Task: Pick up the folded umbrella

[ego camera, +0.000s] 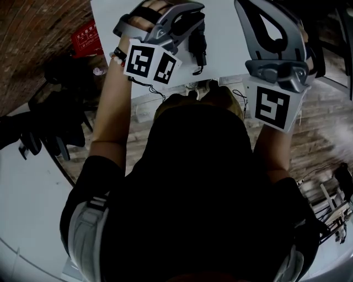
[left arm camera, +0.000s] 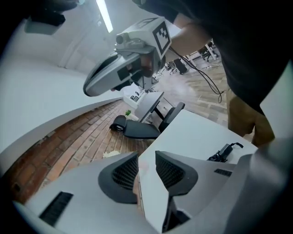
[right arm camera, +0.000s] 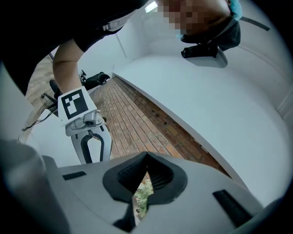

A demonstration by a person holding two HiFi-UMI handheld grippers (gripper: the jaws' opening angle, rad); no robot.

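The folded umbrella (ego camera: 198,48) is a small black bundle with a strap, lying on the white table (ego camera: 226,52). In the left gripper view the umbrella (left arm camera: 223,153) lies to the right of and beyond the jaws. My left gripper (ego camera: 187,16) hovers over the table's left part beside it; its jaws (left arm camera: 146,157) stand open with a narrow gap and nothing between them. My right gripper (ego camera: 270,16) is held over the table's right part. In its own view the right gripper (right arm camera: 145,157) is shut, tips touching, holding nothing.
A brick floor (left arm camera: 68,146) surrounds the table. A black chair (left arm camera: 142,128) lies tipped beyond the table's edge. Dark chairs (ego camera: 60,121) and a red item (ego camera: 85,38) stand at the left. Each gripper sees the other (left arm camera: 132,55) (right arm camera: 87,132).
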